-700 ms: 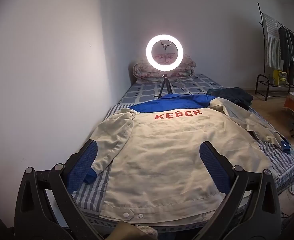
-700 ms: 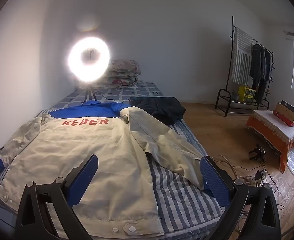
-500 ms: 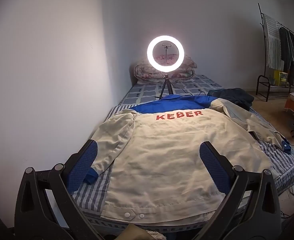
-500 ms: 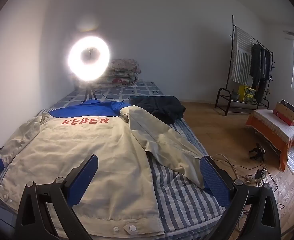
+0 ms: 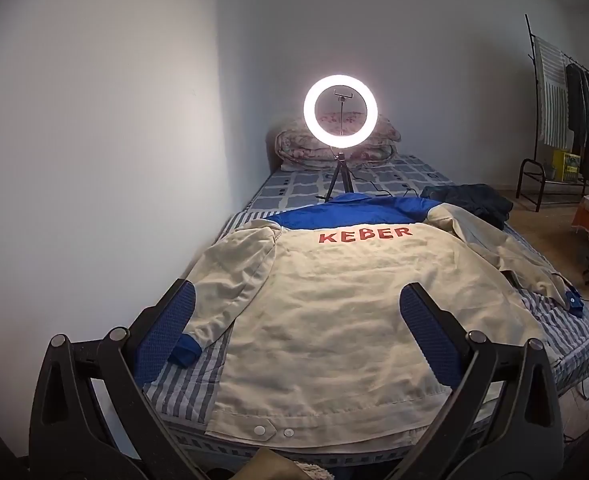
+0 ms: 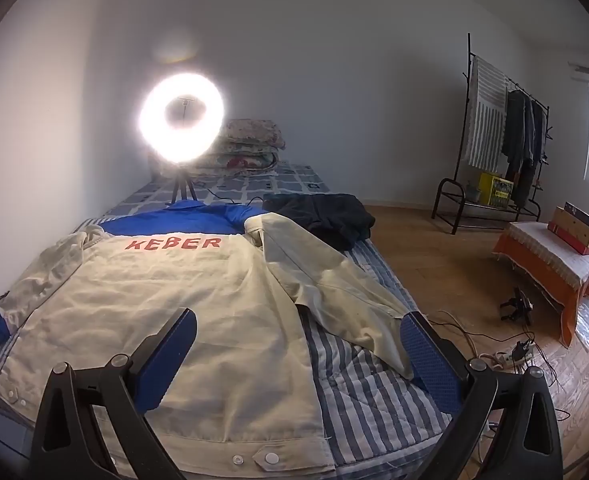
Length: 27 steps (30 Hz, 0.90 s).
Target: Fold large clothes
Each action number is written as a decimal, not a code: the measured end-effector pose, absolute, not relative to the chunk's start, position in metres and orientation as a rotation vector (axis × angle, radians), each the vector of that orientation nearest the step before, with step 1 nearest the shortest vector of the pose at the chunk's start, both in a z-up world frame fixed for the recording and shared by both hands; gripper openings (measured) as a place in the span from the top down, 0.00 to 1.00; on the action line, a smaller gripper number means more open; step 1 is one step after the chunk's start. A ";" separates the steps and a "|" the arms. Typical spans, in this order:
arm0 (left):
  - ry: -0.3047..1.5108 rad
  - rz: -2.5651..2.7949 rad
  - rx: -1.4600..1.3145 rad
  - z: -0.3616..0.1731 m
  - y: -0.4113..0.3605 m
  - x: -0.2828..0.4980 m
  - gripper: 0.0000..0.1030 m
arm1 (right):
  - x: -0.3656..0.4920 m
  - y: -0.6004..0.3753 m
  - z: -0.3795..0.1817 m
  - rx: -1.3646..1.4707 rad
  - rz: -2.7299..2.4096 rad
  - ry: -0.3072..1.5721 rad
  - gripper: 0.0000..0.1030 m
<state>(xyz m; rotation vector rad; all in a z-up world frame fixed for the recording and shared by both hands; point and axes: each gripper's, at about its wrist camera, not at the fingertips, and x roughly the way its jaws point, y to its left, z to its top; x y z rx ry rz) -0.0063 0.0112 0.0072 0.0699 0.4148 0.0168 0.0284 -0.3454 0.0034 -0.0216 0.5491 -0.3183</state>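
Left gripper (image 5: pixel 296 316): two black plastic fingers, each faced with a blue textured pad (image 5: pixel 166 336). Triangular cut-outs pierce the black frame arms; round silver-grey screw heads sit at the pivots. Right gripper (image 6: pixel 297 334): identical build, black fingers, blue dimpled pads (image 6: pixel 428 356), same screws and cut-outs. No cables or markings visible.

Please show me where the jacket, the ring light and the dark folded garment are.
jacket (image 5: pixel 334 320): left wrist view, middle of its beige back.
ring light (image 5: pixel 309 120): left wrist view, lit ring's left side.
dark garment (image 6: pixel 326 212): right wrist view, its top.
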 end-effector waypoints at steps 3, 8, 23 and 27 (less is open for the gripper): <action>0.414 0.018 0.067 0.008 0.012 -0.006 0.00 | 0.029 -0.345 0.004 -0.023 -0.321 0.549 0.00; 0.412 0.016 0.069 0.009 0.012 -0.005 0.00 | 0.029 -0.345 0.003 -0.022 -0.325 0.551 0.00; 0.410 0.019 0.069 0.012 0.011 -0.005 0.00 | 0.027 -0.345 0.003 -0.037 -0.337 0.552 0.00; 0.407 0.016 0.067 0.011 0.013 -0.006 0.00 | 0.028 -0.344 0.004 -0.043 -0.334 0.555 0.00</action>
